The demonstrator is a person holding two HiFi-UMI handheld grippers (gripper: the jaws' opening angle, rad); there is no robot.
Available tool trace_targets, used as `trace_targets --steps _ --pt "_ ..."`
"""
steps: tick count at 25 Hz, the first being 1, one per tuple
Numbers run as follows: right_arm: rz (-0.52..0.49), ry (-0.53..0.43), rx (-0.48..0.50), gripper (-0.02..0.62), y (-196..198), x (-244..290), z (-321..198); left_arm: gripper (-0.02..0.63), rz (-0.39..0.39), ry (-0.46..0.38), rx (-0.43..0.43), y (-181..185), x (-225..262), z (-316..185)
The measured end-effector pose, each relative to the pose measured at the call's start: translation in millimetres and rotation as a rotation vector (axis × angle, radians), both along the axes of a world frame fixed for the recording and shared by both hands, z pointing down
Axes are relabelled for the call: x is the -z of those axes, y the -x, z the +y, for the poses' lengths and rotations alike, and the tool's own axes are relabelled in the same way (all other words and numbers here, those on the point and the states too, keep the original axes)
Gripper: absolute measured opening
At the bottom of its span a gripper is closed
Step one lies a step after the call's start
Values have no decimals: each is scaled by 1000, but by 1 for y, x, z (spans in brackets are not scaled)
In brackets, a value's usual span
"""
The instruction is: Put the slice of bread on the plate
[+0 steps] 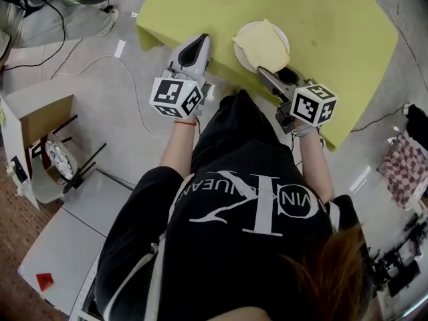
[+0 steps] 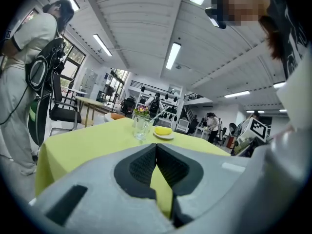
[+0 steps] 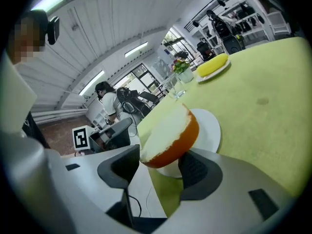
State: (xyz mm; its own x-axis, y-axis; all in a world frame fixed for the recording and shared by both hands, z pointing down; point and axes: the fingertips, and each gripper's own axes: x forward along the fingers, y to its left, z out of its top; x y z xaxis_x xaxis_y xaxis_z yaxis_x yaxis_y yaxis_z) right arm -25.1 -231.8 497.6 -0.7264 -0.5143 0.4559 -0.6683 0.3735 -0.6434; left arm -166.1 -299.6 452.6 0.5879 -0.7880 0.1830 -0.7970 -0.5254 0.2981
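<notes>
The slice of bread (image 1: pixel 261 44), pale with an orange-brown crust, lies over the white plate (image 1: pixel 245 29) near the front edge of the yellow-green table. My right gripper (image 1: pixel 273 74) points at its near end. In the right gripper view the bread (image 3: pixel 168 133) slopes up from between the jaws over the plate (image 3: pixel 207 126). The right gripper (image 3: pixel 160 162) stands open, its pads wider apart than the slice is thick. My left gripper (image 1: pixel 199 40) hovers at the table's left front edge. Its jaws meet at the tips (image 2: pixel 156 146) with nothing between them.
The tablecloth (image 1: pixel 321 19) covers the whole table. A glass with flowers (image 2: pixel 141 128) and a plate with a yellow item (image 2: pixel 163 130) stand at the far side. A cardboard box (image 1: pixel 40 132) and cables lie on the floor to the left. A person (image 2: pixel 24 57) stands beyond the table.
</notes>
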Motion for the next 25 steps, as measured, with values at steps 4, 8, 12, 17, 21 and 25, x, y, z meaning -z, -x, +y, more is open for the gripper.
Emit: trace_targets --steps 4,8,12,17,21,25 --pt "96 24 138 282 7 -4 9 11 3 5 6 2 1 0" --pt "197 40 262 293 7 -10 16 11 6 5 6 2 2 1" --pt "201 88 301 291 2 -10 17 11 12 7 6 -3 0 -2" --pt "233 120 332 291 -8 -11 21 11 13 4 -4 -10 0 -1" --pt "258 121 341 291 -15 -13 25 11 12 0 -2 -11 1 -1" --pt "260 127 331 291 -17 -14 29 11 9 -1 -5 -11 3 0"
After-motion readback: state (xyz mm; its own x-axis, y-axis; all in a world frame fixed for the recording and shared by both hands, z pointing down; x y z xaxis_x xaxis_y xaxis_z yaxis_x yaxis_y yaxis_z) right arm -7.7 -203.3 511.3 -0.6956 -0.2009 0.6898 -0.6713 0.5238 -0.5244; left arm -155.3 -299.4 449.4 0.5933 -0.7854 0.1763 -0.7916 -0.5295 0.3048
